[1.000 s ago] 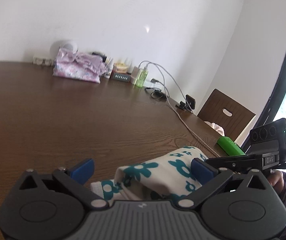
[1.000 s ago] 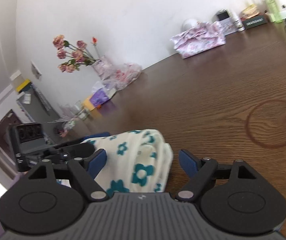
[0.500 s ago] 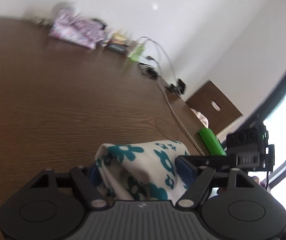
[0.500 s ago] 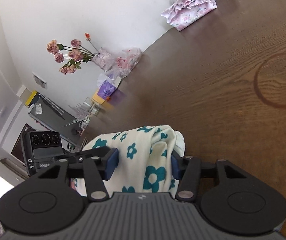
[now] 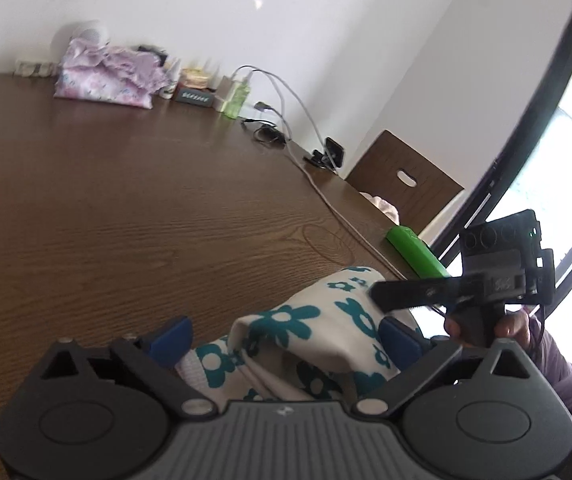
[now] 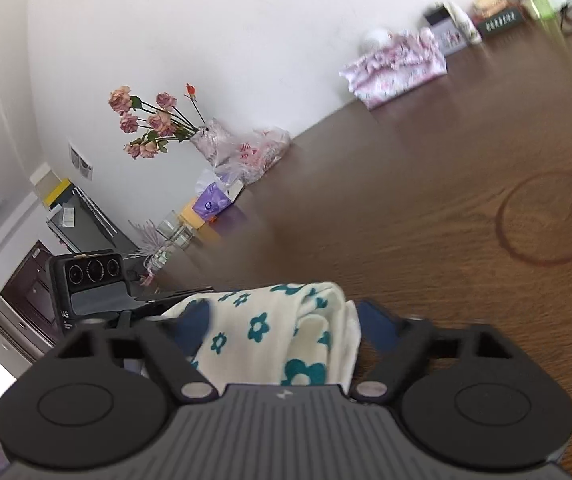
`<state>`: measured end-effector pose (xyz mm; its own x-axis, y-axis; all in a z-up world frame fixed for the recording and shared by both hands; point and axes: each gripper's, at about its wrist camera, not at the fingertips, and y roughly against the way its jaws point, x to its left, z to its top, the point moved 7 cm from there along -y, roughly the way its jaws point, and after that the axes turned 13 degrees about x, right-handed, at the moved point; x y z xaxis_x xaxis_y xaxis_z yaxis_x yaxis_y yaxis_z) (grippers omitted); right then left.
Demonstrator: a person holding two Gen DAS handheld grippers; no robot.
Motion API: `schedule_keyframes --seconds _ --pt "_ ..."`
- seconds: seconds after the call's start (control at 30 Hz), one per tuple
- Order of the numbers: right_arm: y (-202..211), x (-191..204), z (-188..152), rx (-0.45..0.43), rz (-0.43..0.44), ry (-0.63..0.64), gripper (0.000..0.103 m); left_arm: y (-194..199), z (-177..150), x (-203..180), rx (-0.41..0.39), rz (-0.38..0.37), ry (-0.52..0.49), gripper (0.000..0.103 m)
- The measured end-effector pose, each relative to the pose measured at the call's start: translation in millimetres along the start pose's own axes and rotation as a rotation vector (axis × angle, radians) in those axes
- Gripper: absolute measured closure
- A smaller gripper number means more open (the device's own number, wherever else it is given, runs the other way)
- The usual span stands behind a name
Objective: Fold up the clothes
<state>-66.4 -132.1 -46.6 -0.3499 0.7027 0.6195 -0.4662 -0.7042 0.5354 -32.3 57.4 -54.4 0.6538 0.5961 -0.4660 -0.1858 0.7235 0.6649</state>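
Note:
A folded cream cloth with teal flowers (image 5: 305, 332) lies on the brown wooden table (image 5: 126, 220) at its near edge. My left gripper (image 5: 286, 338) is open, its blue pads either side of the cloth's left end. My right gripper (image 6: 286, 320) is open around the cloth's right end (image 6: 270, 332). Each gripper shows in the other's view: the right one (image 5: 485, 284) in the left wrist view, the left one (image 6: 90, 280) in the right wrist view.
A pink folded garment (image 5: 106, 80) lies at the far edge with bottles, a box and cables (image 5: 286, 120). A green object (image 5: 413, 248) lies near the right edge, by a chair (image 5: 405, 176). Flowers (image 6: 154, 124) and bags (image 6: 246, 152) stand at the left end.
Both grippers shut on the cloth half a second ago and have since opened again. The cloth now rests on the table between the pads.

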Motion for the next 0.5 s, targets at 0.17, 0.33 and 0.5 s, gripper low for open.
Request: schedule_keyframes --seconds 0.17,0.33,0.5 --pt "-17.4 3.2 -0.5 0.033 -0.065 -0.027 0.055 2.1 -3.8 6.4 -0.029 0.081 0.068 0.01" --pt "-19.4 23.9 -3.4 0.024 -0.21 0.101 0.055 38.3 -0.1 -8.9 -0.171 0.304 0.056 0.016" --pt "-20.4 34.2 -7.7 0.012 -0.299 0.155 0.055 54.8 2.1 -57.3 -0.274 0.455 -0.054 0.063"
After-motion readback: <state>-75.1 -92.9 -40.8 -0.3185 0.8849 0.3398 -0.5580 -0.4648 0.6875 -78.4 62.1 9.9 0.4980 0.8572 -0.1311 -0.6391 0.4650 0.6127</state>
